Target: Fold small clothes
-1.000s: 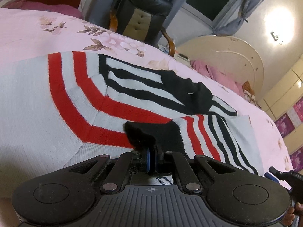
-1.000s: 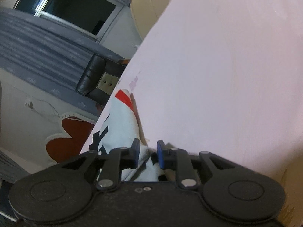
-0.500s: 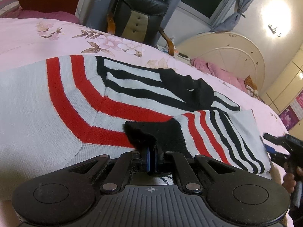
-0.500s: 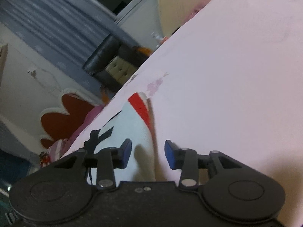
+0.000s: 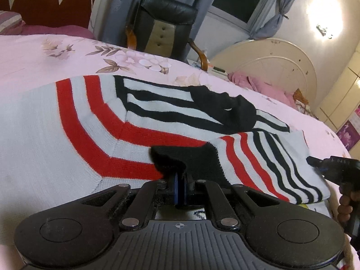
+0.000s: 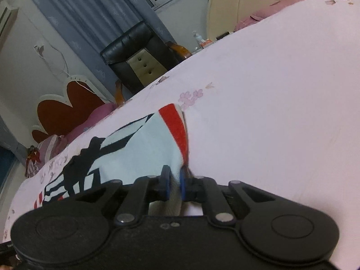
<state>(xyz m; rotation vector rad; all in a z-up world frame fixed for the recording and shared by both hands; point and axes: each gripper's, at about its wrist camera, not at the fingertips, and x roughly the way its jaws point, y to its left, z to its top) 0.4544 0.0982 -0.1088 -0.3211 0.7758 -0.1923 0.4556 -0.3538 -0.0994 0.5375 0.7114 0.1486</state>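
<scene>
Since the earlier frames the right gripper (image 6: 173, 183) has come onto the sweater's (image 5: 67, 130) plain white corner, and its jaws have just been closing, knit between the pads.

Left wrist view: sweater flat on the pink bedsheet (image 5: 56, 51), long axis across the picture, folded sleeve pointing lower right. Left gripper (image 5: 179, 187) clamped tight on the black cuff (image 5: 177, 157).

Right wrist view: right gripper pinches the white hem. Red stripe edge (image 6: 176, 126) runs away from it. Bare sheet on the right.
</scene>
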